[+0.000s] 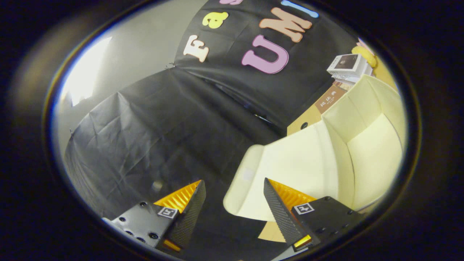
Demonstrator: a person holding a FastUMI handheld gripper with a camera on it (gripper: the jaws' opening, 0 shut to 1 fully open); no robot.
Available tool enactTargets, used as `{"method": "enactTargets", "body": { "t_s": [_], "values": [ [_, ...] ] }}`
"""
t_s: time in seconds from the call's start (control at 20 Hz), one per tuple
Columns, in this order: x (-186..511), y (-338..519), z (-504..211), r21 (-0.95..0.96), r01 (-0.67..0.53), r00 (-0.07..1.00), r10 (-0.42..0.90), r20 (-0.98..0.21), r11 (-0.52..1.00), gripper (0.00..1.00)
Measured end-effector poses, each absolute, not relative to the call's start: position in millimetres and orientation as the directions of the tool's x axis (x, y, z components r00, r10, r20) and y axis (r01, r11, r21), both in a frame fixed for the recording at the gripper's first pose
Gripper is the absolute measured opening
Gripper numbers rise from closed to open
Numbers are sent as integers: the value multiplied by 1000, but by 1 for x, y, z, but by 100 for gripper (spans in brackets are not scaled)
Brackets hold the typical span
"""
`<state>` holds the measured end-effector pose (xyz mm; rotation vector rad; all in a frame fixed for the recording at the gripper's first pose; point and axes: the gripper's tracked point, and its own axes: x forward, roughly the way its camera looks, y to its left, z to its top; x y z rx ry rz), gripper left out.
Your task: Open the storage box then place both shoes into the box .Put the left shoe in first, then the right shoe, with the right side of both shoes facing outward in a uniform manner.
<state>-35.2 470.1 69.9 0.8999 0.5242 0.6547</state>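
Note:
A cream storage box [366, 145] stands ahead and to the right of my fingers, its inside hollow showing. Its front flap [290, 170] hangs open toward me, with the flap's rounded edge reaching just in front of the right finger. My gripper [233, 186] is open, with a wide gap between the fingers and only black cloth in that gap. The right finger [279, 210] overlaps the flap's lower corner; I cannot tell whether it touches it. No shoe lies between the fingers.
A brown cardboard box [319, 112] stands behind the storage box, with white packets [349, 67] and a yellow object [366, 54] stacked beyond it. Black cloth [152, 137] covers the surface to the left and ahead. A pale wall [137, 43] rises at the far left.

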Motion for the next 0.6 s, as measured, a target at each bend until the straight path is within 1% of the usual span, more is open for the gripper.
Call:
{"method": "enactTargets", "body": {
  "t_s": [0.1, 0.3, 0.45, 0.6],
  "values": [
    [-32, 461, 76, 778, -341, 705, 691, -159, 527, 100],
    [-17, 397, 72, 566, -345, 792, 556, -254, 749, 100],
    [-9, 328, 59, 391, -251, 846, 397, -356, 886, 100],
    [1, 259, 47, 240, -145, 871, 239, -430, 960, 100]
  ]
}}
